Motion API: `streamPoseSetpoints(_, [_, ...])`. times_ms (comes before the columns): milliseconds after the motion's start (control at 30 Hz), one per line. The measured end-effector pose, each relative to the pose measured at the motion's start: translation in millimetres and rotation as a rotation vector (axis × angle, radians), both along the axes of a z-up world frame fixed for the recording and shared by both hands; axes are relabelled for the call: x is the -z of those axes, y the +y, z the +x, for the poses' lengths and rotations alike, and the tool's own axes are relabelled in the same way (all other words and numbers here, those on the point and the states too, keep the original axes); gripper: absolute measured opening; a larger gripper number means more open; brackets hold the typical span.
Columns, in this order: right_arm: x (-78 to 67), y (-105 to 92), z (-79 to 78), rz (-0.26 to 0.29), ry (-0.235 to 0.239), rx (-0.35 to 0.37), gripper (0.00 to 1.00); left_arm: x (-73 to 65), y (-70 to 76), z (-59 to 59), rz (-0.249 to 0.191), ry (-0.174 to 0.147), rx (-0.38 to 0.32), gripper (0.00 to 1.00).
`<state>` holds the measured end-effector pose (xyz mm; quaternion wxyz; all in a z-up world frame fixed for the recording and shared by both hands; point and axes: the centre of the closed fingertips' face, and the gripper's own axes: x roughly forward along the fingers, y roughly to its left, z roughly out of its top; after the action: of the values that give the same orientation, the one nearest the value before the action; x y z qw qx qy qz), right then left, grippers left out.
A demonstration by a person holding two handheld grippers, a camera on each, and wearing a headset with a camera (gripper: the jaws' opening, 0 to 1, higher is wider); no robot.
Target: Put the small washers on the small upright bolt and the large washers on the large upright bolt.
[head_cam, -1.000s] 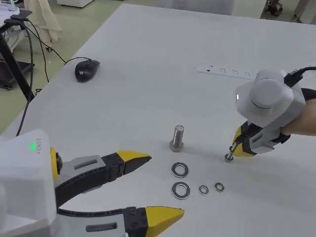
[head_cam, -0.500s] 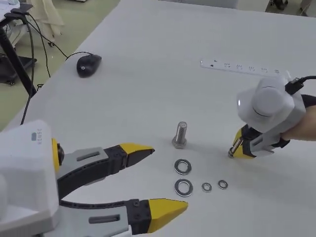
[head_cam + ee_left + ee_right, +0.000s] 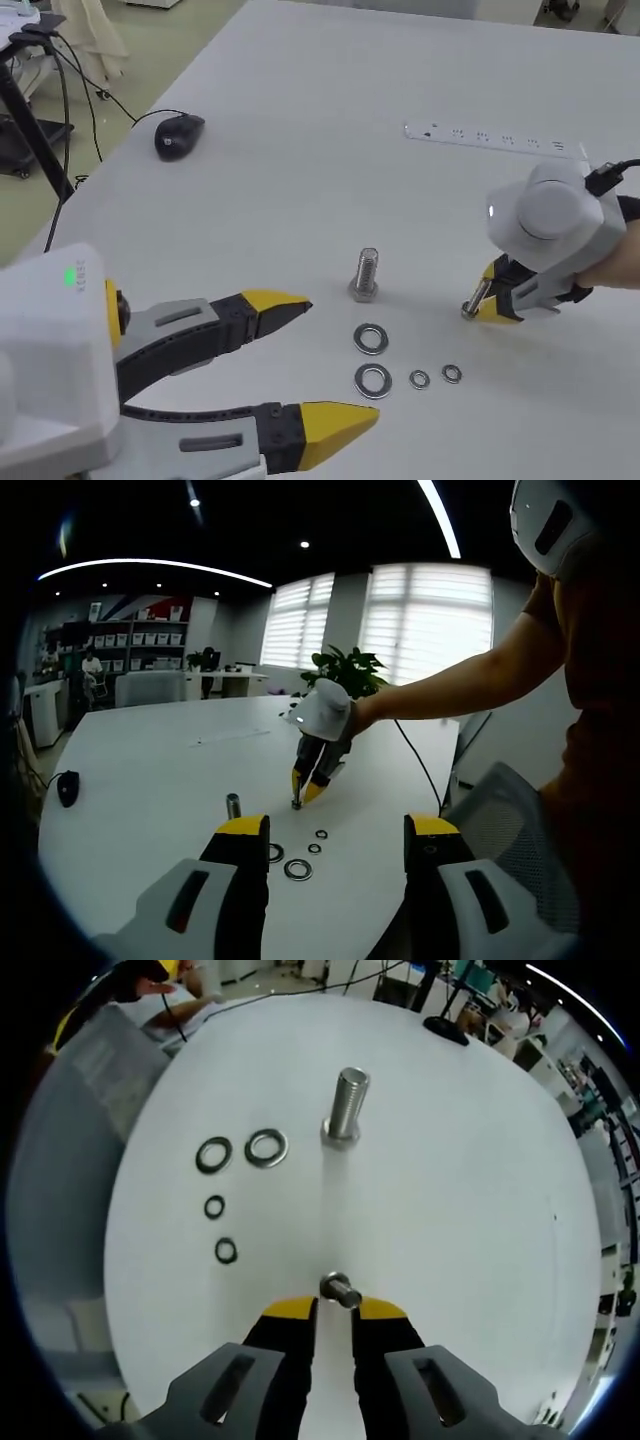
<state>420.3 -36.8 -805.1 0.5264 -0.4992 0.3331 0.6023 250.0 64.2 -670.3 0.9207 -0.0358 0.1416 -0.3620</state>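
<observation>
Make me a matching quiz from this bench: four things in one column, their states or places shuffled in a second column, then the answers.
Things:
1. large bolt
2. small bolt
3. left tool
4. mouse

States:
A. open, holding nothing
B. black, lying off to the far side
C. tilted, pinched in the right tool
D. standing upright, untouched

Pairs: 1-D, 2-C, 3-A, 4-B.
</observation>
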Motion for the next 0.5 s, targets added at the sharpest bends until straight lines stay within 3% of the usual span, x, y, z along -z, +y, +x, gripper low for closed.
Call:
streamPoseSetpoints(233, [-7.9,-10.4,-7.8,0.005,-0.009,0.021,0.14,-6.7,-3.5,-3.9,0.010,-0.016,0.012,0.53])
streamPoseSetpoints(400, [-19.5,-13.5,-21.8,0.044,0.016,0.050,0.14,-10.7,-9.2,-9.2,0.030,-0.028,0.035,0.53])
streamPoseSetpoints(500, [-22.2,-17.9,-27.8,0.034,0.002,0.041,0.14,-16.2,-10.9,-11.3,0.030,-0.042,0.037,0.53])
